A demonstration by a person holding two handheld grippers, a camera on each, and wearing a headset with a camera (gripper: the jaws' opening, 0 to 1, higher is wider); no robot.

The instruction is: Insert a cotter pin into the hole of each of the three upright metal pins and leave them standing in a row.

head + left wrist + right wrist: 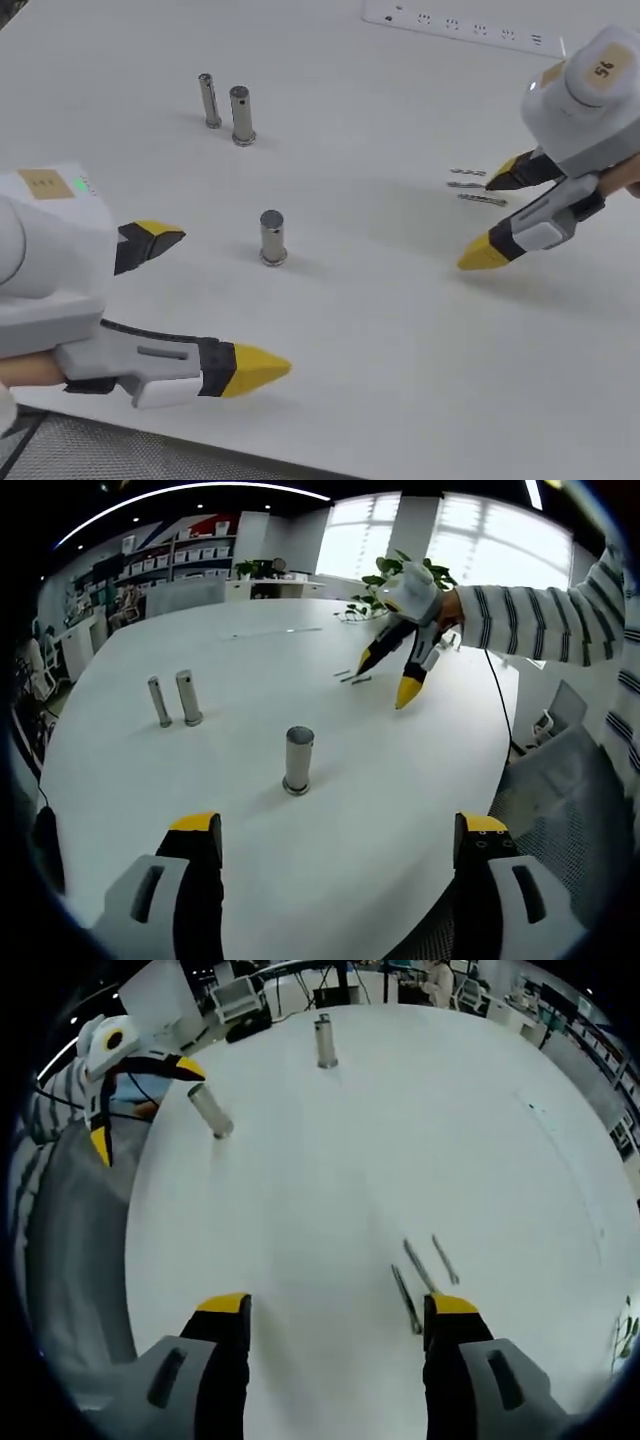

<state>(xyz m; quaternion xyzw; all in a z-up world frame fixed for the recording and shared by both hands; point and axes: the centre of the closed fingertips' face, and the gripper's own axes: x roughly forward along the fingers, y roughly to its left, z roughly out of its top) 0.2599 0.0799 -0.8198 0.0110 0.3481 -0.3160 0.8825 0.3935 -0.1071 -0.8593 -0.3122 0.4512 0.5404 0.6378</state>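
Note:
Three upright metal pins stand on the white table (380, 330): two close together at the back (207, 98) (241, 115) and one nearer (272, 238). Three thin cotter pins (475, 186) lie flat at the right. My left gripper (225, 300) is open at the lower left, its jaws either side of the line to the near pin (297, 760) and well short of it. My right gripper (483, 222) is open just above the table. The cotter pins (420, 1270) lie just ahead of its right finger (450, 1310). Both grippers hold nothing.
A white power strip (460, 25) lies along the table's far edge. The table's near edge runs along the bottom left, with grey mesh (90, 450) below it. Chairs and shelves stand beyond the table (190, 570).

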